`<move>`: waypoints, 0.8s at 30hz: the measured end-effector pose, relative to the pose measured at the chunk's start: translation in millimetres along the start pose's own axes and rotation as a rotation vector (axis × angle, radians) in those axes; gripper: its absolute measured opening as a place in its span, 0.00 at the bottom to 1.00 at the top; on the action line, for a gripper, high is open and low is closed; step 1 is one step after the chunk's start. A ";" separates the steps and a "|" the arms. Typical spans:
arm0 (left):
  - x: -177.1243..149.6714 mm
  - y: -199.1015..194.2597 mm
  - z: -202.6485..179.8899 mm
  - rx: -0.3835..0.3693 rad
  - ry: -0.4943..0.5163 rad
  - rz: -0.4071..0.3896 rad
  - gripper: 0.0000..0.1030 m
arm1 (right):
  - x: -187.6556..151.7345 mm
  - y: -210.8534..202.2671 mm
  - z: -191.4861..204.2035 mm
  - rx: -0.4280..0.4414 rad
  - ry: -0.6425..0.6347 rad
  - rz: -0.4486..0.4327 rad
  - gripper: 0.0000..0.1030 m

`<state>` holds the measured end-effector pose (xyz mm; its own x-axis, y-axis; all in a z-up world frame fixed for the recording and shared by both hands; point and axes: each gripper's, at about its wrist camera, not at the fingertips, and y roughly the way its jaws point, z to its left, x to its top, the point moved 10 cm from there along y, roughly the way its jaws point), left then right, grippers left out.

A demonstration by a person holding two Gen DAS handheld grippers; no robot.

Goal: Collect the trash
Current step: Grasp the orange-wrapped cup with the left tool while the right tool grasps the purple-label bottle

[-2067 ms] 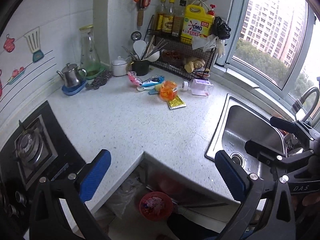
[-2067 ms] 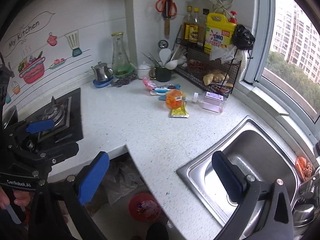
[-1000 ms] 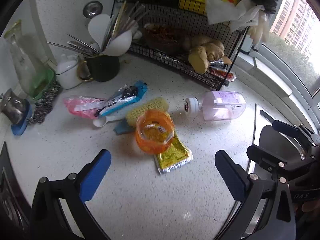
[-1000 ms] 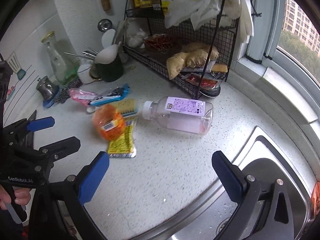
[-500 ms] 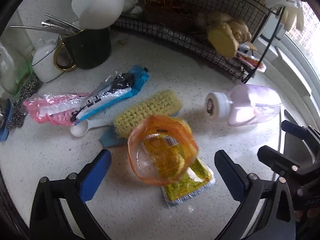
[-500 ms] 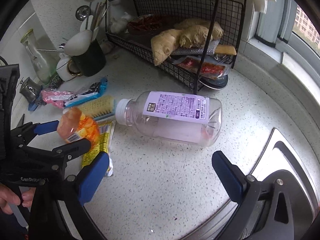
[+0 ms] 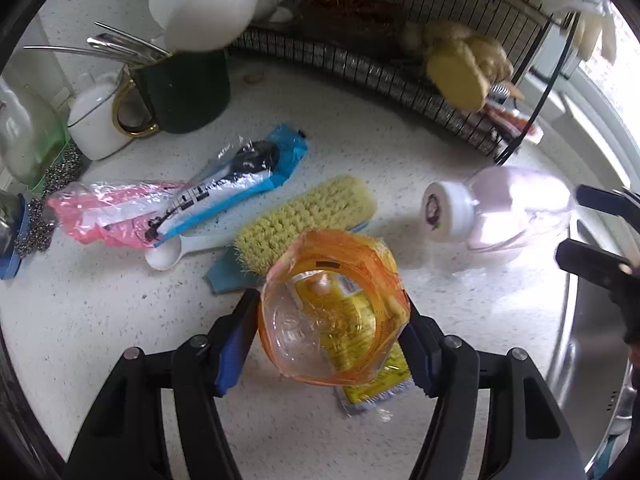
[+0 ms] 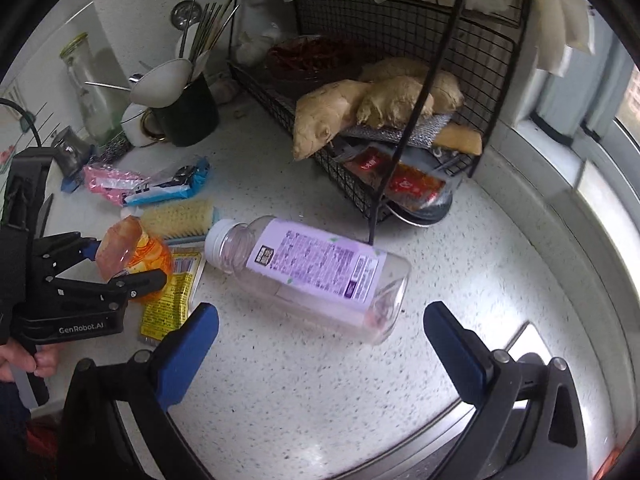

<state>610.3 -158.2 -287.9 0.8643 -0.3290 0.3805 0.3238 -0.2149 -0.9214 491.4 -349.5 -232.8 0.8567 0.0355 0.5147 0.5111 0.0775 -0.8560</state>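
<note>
An orange see-through plastic cup stands on a yellow sachet on the white counter. My left gripper points down over the cup. Its jaws are closing, and both blue pads touch the cup's sides. In the right wrist view the left gripper flanks that cup. A clear bottle with a purple label lies on its side. My right gripper is open, and the bottle's base end reaches just between its fingertips without touching them. A blue wrapper and a pink wrapper lie at the back left.
A yellow scrubbing brush and a white spoon lie behind the cup. A black wire rack with ginger stands at the back. A dark mug holds utensils. The steel sink is on the right.
My left gripper came down over the orange cup, and its jaws have narrowed from wide apart to touching the cup's sides. My right gripper has moved closer to the lying bottle.
</note>
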 end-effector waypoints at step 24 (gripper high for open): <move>-10.7 -17.0 -14.5 -0.027 0.017 0.031 0.62 | 9.0 55.8 45.5 0.223 -0.496 0.204 0.77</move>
<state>589.9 -164.4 -275.1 0.8671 -0.3515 0.3531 0.2861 -0.2289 -0.9305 524.4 -299.5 -273.8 0.7733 0.5304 0.3473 0.2659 0.2259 -0.9371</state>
